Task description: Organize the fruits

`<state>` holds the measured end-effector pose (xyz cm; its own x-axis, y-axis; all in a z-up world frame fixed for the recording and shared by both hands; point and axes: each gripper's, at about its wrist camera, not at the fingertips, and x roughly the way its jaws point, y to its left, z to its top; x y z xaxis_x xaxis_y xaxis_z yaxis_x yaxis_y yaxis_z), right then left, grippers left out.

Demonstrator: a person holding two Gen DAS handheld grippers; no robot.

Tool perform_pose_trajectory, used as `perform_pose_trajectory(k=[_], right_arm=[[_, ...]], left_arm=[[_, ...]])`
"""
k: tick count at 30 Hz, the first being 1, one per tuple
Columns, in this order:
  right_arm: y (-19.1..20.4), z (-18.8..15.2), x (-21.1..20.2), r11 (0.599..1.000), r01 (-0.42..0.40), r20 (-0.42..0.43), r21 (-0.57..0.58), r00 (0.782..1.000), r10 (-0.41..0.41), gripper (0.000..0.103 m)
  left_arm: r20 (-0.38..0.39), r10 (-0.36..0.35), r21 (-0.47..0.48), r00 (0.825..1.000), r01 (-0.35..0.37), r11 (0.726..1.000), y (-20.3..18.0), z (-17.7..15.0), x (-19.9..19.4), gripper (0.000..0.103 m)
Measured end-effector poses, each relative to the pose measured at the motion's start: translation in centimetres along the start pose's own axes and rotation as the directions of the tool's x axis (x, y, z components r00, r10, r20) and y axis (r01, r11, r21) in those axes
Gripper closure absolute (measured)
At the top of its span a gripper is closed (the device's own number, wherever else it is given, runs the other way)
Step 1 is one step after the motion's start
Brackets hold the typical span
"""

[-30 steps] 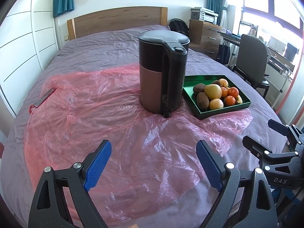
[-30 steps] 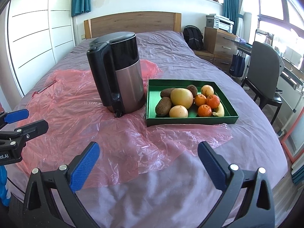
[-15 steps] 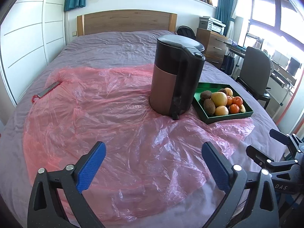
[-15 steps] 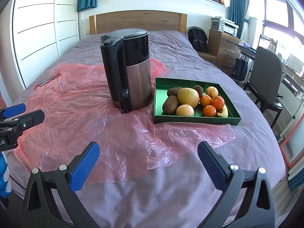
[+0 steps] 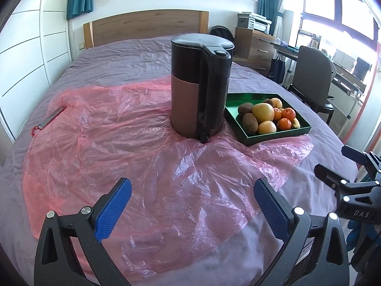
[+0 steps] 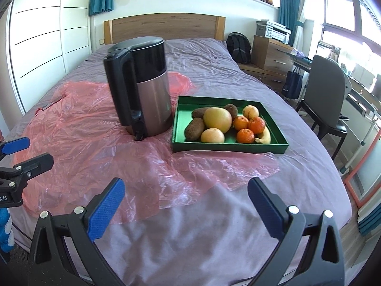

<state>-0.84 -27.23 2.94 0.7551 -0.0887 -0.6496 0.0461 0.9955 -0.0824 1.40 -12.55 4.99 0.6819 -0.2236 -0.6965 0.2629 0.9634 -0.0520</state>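
A green tray on the bed holds a large yellow grapefruit, brown kiwis, oranges, a small banana and other round fruit. My left gripper is open and empty, low over the pink plastic sheet, well short of the tray. My right gripper is open and empty above the bed's front part, the tray ahead of it. Each gripper shows at the edge of the other's view.
A tall black and metal electric kettle stands on the plastic just left of the tray. A dark flat object with a red loop lies at the sheet's left edge. A chair and desk stand right of the bed.
Both grippers have drawn nearer to the kettle and tray over the last half second, after pulling back before that. Both stay open and empty. Nothing on the bed has moved.
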Motion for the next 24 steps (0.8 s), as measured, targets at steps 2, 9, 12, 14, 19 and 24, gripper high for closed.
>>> perform_pose_trajectory(k=[2,9,12,14,19,24], right_arm=[[-0.8,-0.2,0.1,1.000,0.008,-0.005,0.009,1.000,-0.008,0.000],[-2.7,-0.5,0.4,0.999,0.030,-0.007,0.031,1.000,-0.030,0.000],[-3.1,-0.5,0.5,0.999,0.036,-0.009,0.032,0.999,-0.036,0.000],[-3.1,-0.5,0.5,0.999,0.038,-0.009,0.031,0.999,-0.038,0.000],[-3.1,-0.5,0.5,0.999,0.035,-0.011,0.031,0.999,-0.034,0.000],[-3.1,-0.6,0.5,0.999,0.037,-0.010,0.031,0.999,-0.037,0.000]], left_arm=[[-0.002,0.013,-0.008,1.000,-0.013,1.000,0.2,0.0,0.1,0.002],[-0.011,0.060,-0.024,0.998,-0.060,0.998,1.0,-0.3,0.2,0.002],[-0.012,0.069,-0.025,0.998,-0.070,0.997,1.2,-0.4,0.2,0.002],[-0.011,0.077,-0.025,0.997,-0.077,0.997,1.2,-0.4,0.1,0.002],[-0.008,0.098,-0.024,0.995,-0.098,0.995,1.4,-0.5,0.0,0.002],[-0.014,0.106,-0.037,0.994,-0.106,0.994,1.7,-0.6,0.1,0.002]])
